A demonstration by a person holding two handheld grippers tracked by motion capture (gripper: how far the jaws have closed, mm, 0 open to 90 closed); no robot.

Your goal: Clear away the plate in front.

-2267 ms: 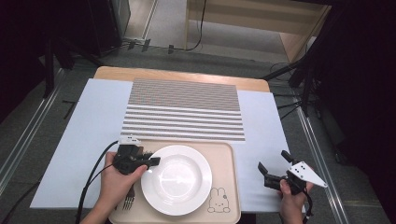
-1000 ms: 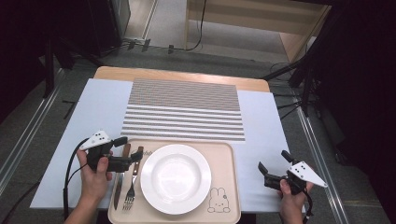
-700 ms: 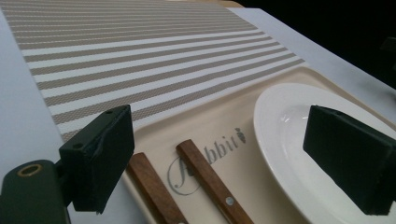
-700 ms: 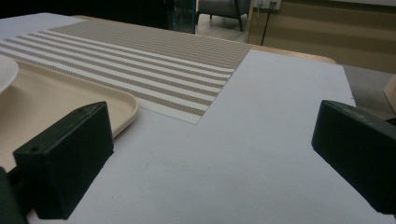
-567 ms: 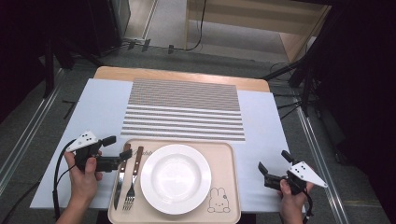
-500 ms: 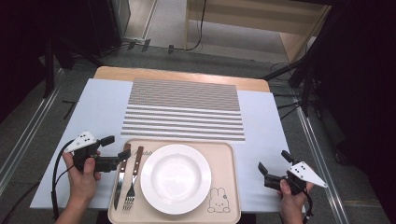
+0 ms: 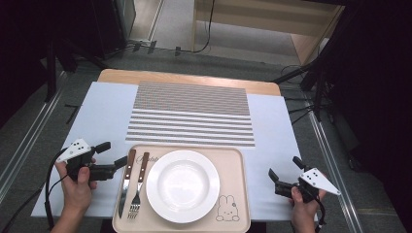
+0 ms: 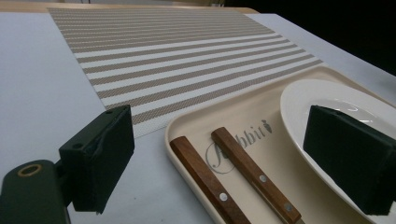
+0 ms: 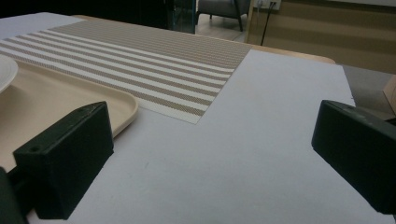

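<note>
A: What lies on the tray (image 7: 233, 160)?
B: A smooth round white plate (image 7: 182, 185), with a wood-handled knife (image 7: 126, 178) and fork (image 7: 138, 187) beside it, near the table's front edge.
A: And the grippers?
B: The left gripper (image 7: 111, 156) sits low just left of the tray, jaws apart and empty; the right gripper (image 7: 285, 171) rests near the front right corner, also open.

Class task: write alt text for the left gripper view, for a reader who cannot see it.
Two open black jaws frame a beige tray holding a knife and fork with wooden handles, beside a white plate. A striped placemat lies beyond on the white table cover.
</note>
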